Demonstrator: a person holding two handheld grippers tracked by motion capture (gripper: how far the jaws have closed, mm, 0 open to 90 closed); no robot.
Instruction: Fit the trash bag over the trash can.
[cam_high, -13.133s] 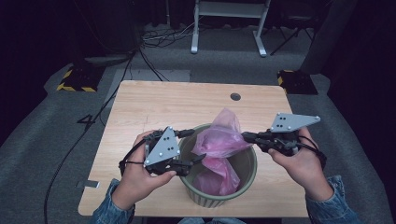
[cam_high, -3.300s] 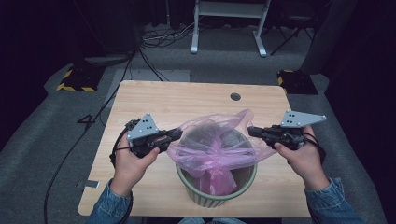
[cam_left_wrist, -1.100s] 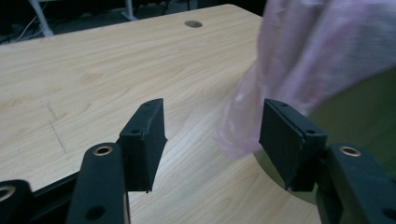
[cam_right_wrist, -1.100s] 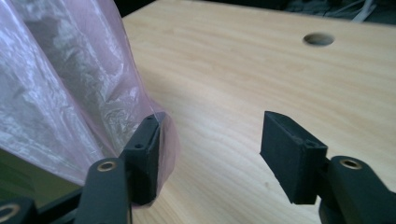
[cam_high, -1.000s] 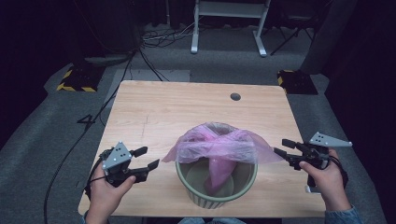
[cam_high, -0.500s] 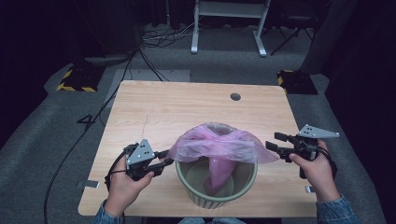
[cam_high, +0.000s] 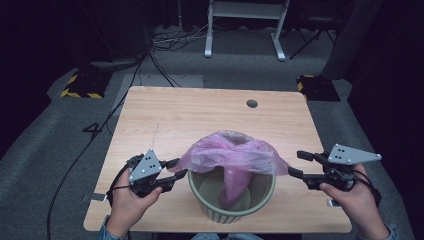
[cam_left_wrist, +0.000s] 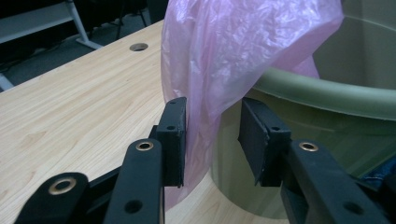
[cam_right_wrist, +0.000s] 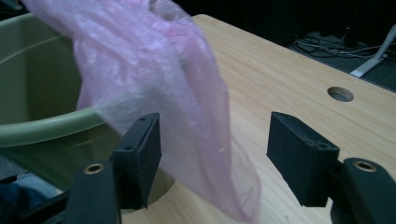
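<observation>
The green waste bin (cam_high: 231, 197) stands at the near edge of the wooden table (cam_high: 200, 112), with the pink plastic bag (cam_high: 231, 155) draped loosely over its rim. I judge the film could slip off the rim or tear if either side is pulled unevenly, since neither claw clamps it. The left gripper (cam_high: 176, 169) sits level at the bin's left side, its jaws apart around the hanging film and just opening. The right gripper (cam_high: 298, 164) hovers level at the bin's right, its 2 jaws wide apart.

Dim room, table (cam_high: 210, 115) evenly lit from above; close-ups slightly soft
</observation>
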